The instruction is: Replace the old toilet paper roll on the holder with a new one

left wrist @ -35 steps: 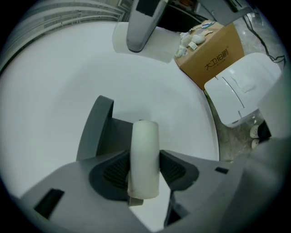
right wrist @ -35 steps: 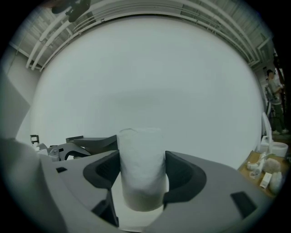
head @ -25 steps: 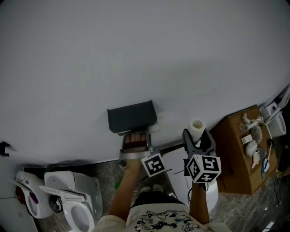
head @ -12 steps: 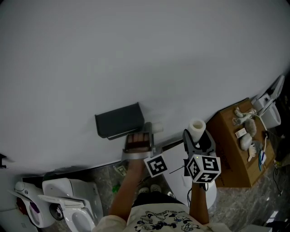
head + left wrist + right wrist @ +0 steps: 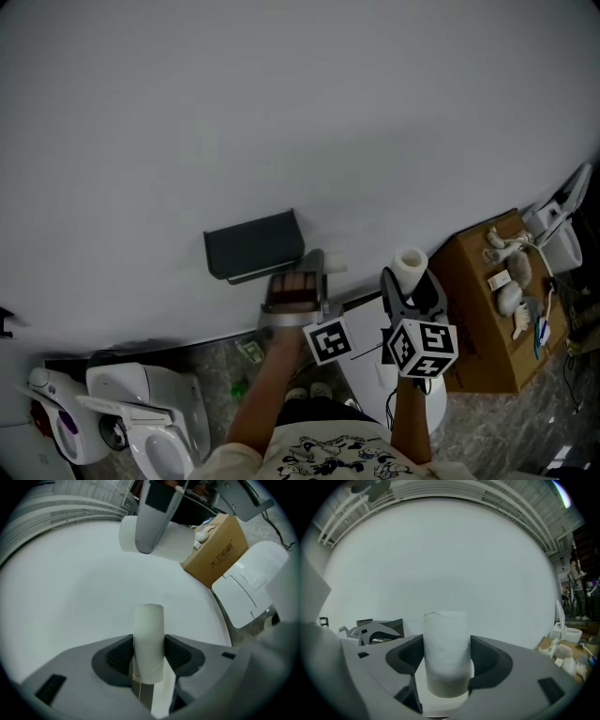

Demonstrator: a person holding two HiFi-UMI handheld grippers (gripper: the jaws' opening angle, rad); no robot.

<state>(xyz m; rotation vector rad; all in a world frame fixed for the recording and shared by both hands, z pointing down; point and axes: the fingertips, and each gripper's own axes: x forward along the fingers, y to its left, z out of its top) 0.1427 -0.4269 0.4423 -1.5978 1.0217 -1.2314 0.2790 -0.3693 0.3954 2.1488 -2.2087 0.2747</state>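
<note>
**A:** What is in each claw?

**B:** My left claw (image 5: 149,648) is pinched on the old roll (image 5: 149,625). It's a slim white tube, and its end pokes past the tips. My right claw (image 5: 446,662) is closed on the new roll (image 5: 445,634), which is fatter and stands upright between the pads. Further out, the dark holder (image 5: 253,246) hangs on the wall (image 5: 281,112), just left of my left claw. Neither roll touches it, and I can't see inside it.

**A:** So how do you do this step well?

**B:** I reckon the old roll should go first, perhaps into the white lidded bin (image 5: 248,585) below my right claw. That gets my left claw out of the gap in front of the holder. Then the new roll has to cross leftward with its axis lined up to the holder. I'd keep the squeeze gentle, because soft paper crushes easily.

**A:** And your arms?

**B:** My left forearm (image 5: 267,394) and right forearm (image 5: 410,422) reach out from my body side by side. The claws sit near each other but apart. Both aim at the wall, close to level and dipped only slightly.
</note>
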